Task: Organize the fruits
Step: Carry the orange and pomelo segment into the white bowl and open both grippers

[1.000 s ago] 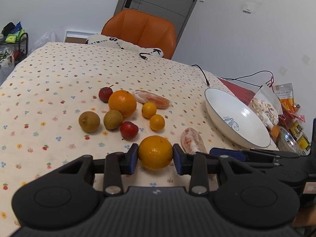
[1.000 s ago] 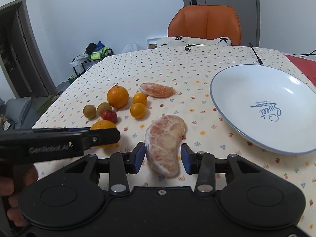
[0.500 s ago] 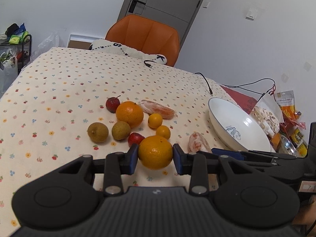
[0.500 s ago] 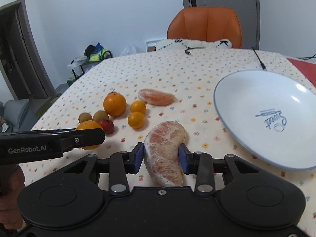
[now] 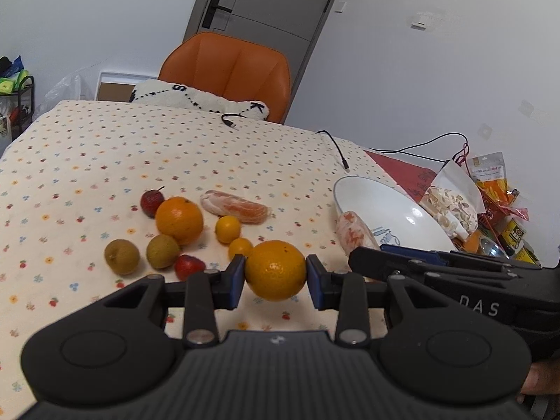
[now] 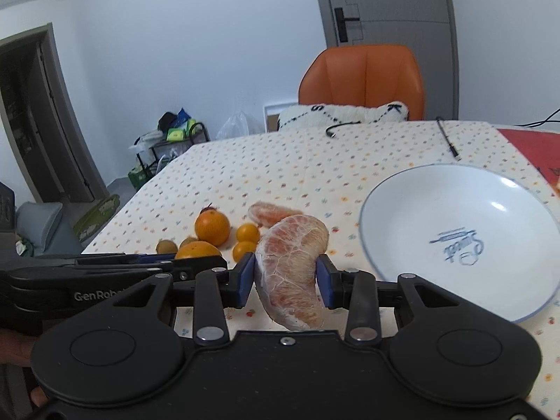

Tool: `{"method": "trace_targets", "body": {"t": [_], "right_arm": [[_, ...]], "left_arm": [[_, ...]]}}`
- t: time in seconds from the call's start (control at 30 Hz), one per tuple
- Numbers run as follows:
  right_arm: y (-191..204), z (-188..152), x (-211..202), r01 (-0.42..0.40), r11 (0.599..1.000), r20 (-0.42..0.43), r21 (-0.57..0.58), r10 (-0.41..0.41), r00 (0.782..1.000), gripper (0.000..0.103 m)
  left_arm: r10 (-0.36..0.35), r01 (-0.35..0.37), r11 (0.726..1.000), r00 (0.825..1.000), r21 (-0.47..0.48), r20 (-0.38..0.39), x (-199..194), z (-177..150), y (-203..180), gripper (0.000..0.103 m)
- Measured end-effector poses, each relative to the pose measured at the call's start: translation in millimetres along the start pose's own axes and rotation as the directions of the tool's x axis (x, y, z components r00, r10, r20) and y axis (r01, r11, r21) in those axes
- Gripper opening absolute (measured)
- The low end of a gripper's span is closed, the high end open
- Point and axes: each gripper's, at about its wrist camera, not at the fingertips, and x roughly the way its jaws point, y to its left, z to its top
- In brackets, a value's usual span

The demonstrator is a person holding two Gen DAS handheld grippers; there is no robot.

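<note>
My left gripper (image 5: 275, 276) is shut on an orange (image 5: 275, 269) and holds it above the floral tablecloth. My right gripper (image 6: 286, 280) is shut on a peeled pomelo segment (image 6: 292, 269), lifted off the table, left of the white plate (image 6: 420, 189). On the cloth lie a second orange (image 5: 179, 220), two small kumquats (image 5: 228, 229), a second pomelo segment (image 5: 234, 207), two brown longans (image 5: 122, 256) and two red fruits (image 5: 189, 266). The plate also shows in the left wrist view (image 5: 395, 206), with the right gripper's segment (image 5: 353, 234) before it.
An orange chair (image 5: 227, 66) with a white cushion (image 5: 196, 99) stands at the table's far edge. Black cables (image 5: 337, 148) lie on the cloth. Snack bags (image 5: 469, 199) crowd the right side beyond the plate. A cart with clutter (image 6: 168, 140) stands at the left.
Both grippers have risen from the table with their fruit. The right gripper closed onto the pomelo segment and lifted it; the left carried the orange up and slightly forward.
</note>
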Motion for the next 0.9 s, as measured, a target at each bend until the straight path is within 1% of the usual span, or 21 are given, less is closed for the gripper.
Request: {"method": "trace_targets", "body": {"t": [0.07,0.5,0.9], "right_arm": [[-5.5,1.0,-4.1,0.0,1.0,0.007,0.014,0.0,1.0,0.036],[-41.8,6.5,-25.7,0.106,0.992,0.053,0.064,-0.109,0.993,0.036],[-75.9,3.2,-30.6,0.202,0.973,0.059,0.11,-0.209,0.976,0.036]], "left_arm": [[-0.008,0.008,1.0,1.0,0.01,0.001,2.4,2.1,-4.8,0.036],[-0.053,0.053,0.995,0.999,0.085,-0.004,21.6,11.0,-36.8,0.036],[-0.074,0.074,0.987,0.997,0.141,-0.005,43.2,24.6,-64.0,0.036]]}}
